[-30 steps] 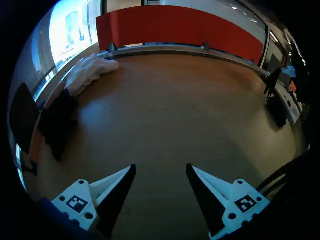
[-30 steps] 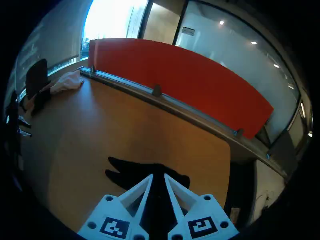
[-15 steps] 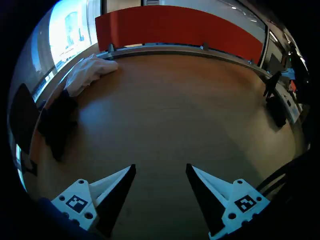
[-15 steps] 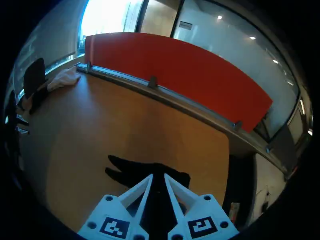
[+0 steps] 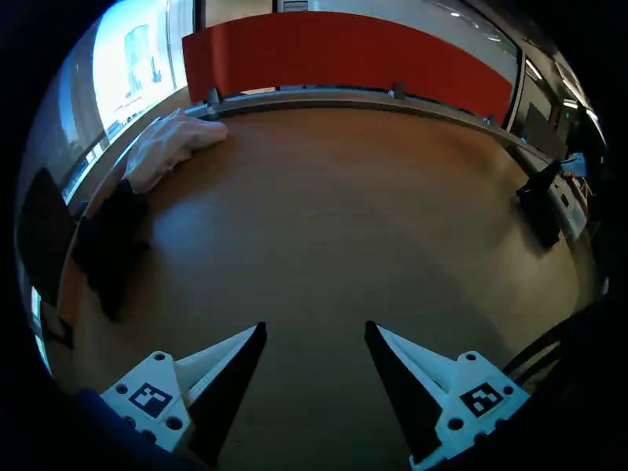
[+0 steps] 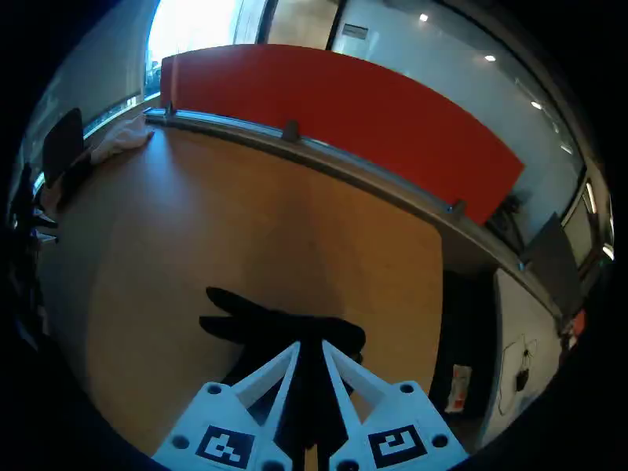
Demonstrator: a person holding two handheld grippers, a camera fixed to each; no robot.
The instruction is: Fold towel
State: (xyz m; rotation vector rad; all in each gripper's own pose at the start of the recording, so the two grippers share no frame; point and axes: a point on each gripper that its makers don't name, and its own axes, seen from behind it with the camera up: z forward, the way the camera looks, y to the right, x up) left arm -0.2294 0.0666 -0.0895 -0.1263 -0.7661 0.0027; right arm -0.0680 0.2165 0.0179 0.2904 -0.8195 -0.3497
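Wooden table (image 5: pixel 337 196): left tongs (image 5: pixel 315 326) gape empty; right tongs (image 6: pixel 310 344) pinch (apparently) a black towel (image 6: pixel 259 322).

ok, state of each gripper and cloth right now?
left gripper: open, holding nothing, over the table.
right gripper: shut on the dark towel.
dark towel: bunched, unfolded, pinched at the right gripper's tips.
white towel: crumpled at the far table corner, untouched.
dark cloth: heaped at the table's edge.
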